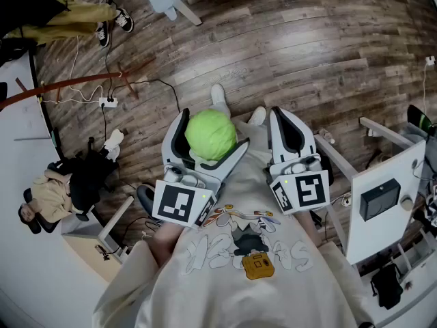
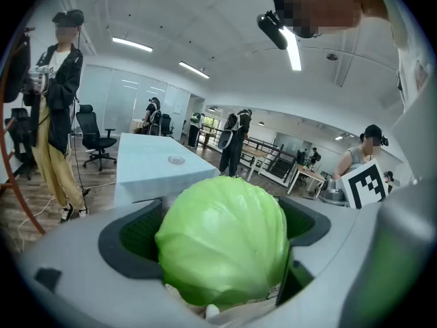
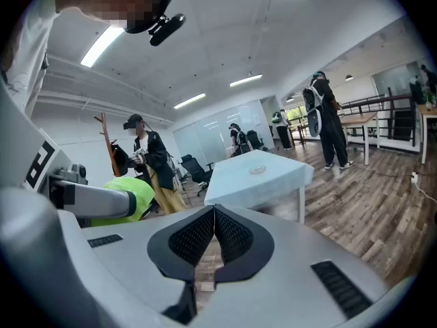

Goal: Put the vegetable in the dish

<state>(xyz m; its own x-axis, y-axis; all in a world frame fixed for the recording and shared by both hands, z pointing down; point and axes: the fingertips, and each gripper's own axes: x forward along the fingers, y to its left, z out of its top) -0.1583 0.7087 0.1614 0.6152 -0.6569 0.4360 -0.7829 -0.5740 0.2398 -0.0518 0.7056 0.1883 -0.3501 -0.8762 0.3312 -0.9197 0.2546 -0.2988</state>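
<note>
- My left tongs (image 1: 210, 130) are grasping the round pale-green cabbage (image 2: 222, 241) between wide-spread jaws.
- My right tongs (image 3: 214, 209) are sitting clenched and empty just beside them.
- Brown wooden plank floor (image 1: 287, 39) is lying open ahead of both, with a pale-blue clothed table (image 3: 235, 185) standing beyond.

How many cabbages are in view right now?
1. The cabbage sits gripped between the left gripper's jaws, held over the wooden floor. No other shows, though more may lie outside these views.
</note>
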